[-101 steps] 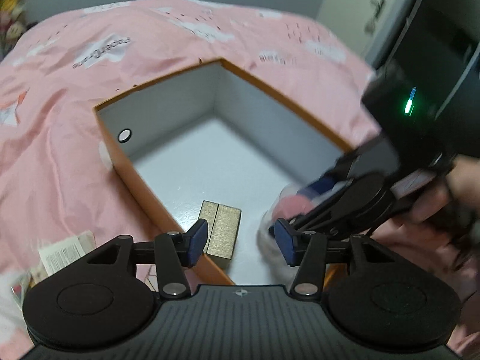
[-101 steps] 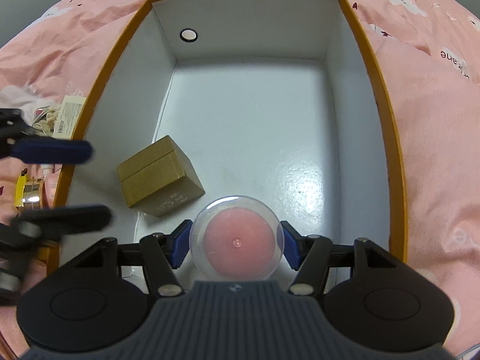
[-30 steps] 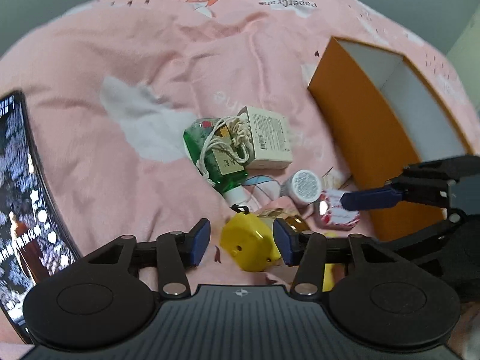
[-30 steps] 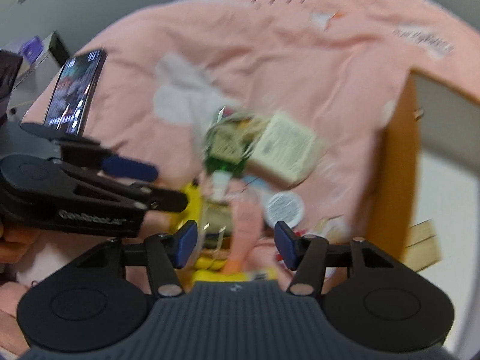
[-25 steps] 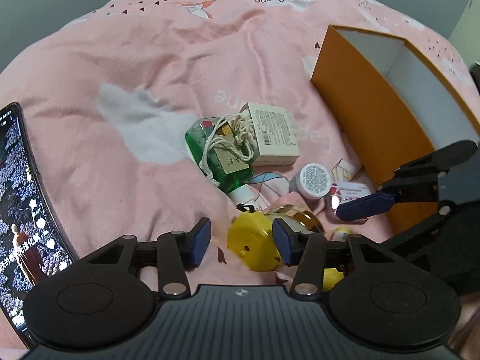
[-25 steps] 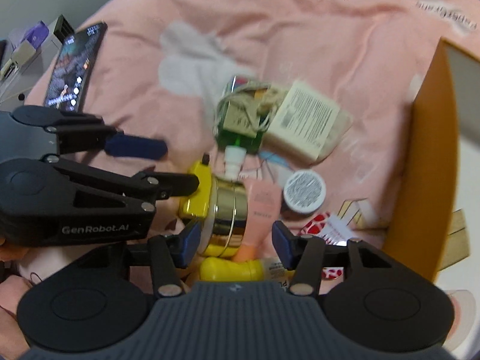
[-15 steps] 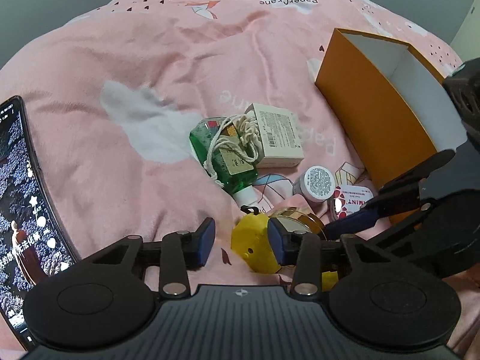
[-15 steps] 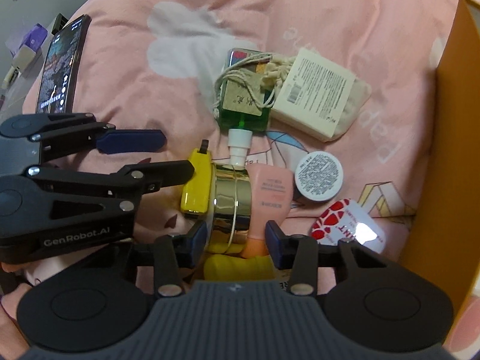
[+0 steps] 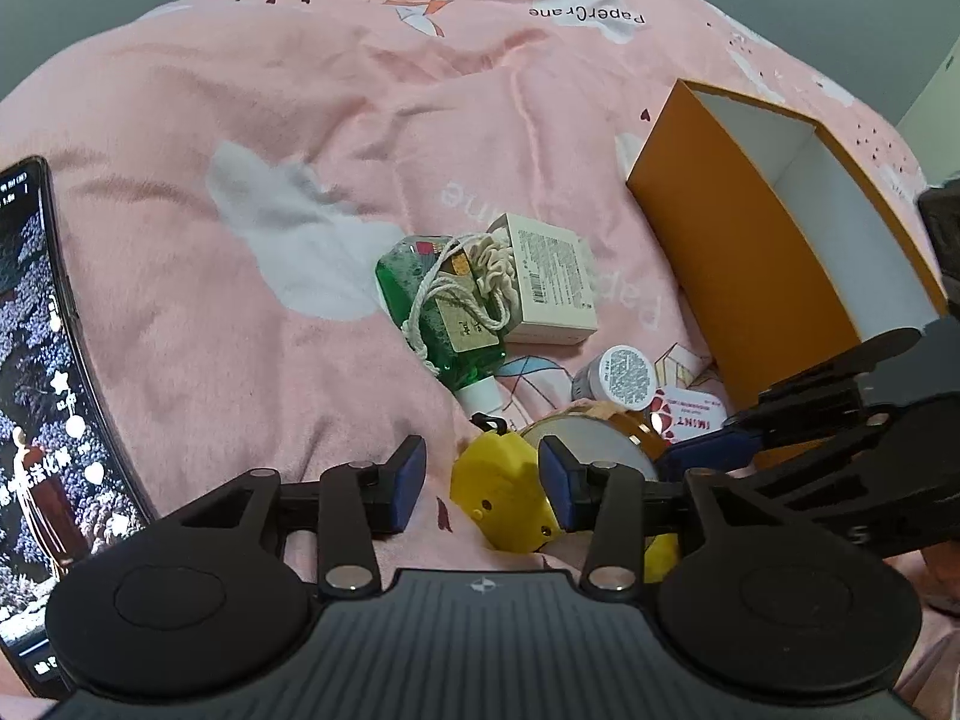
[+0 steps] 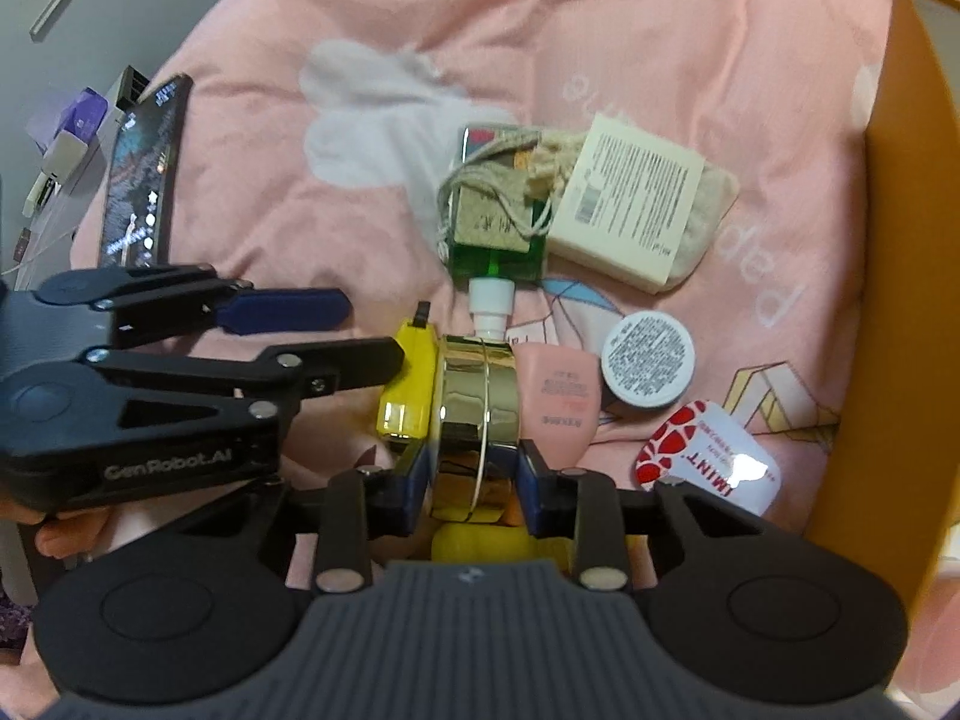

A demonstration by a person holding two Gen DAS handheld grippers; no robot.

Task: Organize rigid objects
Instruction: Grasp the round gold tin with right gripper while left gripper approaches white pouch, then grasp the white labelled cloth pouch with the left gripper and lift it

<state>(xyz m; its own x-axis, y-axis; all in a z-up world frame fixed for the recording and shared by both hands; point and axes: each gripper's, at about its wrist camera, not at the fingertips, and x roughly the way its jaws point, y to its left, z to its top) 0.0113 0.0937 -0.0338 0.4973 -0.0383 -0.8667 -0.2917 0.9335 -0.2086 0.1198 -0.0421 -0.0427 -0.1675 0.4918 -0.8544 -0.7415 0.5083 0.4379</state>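
Since a second ago my right gripper [image 10: 474,489] has dropped onto the pile on the bed and its jaws now clench the gold jar [image 10: 477,420], ready for lifting to the orange box [image 9: 750,276]; left gripper [image 9: 480,480] jaws are opening, released beside the yellow piece [image 9: 504,498].

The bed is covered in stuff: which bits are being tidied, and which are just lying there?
Being tidied: gold jar, gripped by the right gripper; yellow piece; green bottle; white carton; small round tin; mint tin; orange box.

Lying about: phone; pink bedspread.
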